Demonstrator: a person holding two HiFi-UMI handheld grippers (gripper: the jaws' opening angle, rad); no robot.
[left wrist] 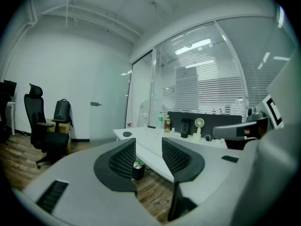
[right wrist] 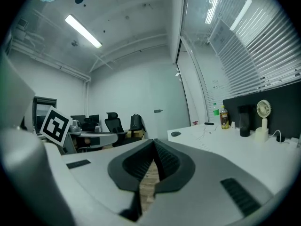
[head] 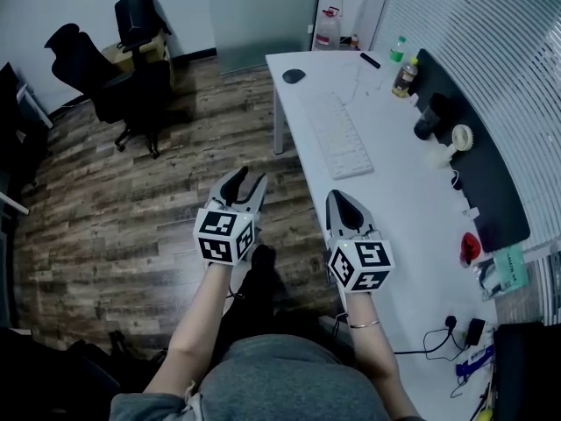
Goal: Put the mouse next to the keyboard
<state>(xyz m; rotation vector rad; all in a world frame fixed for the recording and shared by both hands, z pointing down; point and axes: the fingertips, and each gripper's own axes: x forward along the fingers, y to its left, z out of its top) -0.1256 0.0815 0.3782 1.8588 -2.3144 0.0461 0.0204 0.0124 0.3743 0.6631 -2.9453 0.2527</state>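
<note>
Head view is showing mouse sitting at desk far corner, past keyboard, left gripper spread/empty, right gripper pressed together; prob light, hard, slick, so I'm favoring pinching its sides.

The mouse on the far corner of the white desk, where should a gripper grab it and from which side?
Probably across its narrow width, coming down from above. The mouse is a low dome lying flat on the desk, clear of the keyboard, so the jaws can straddle its flanks; its rounded top gives no hold. The left gripper stands open.
</note>
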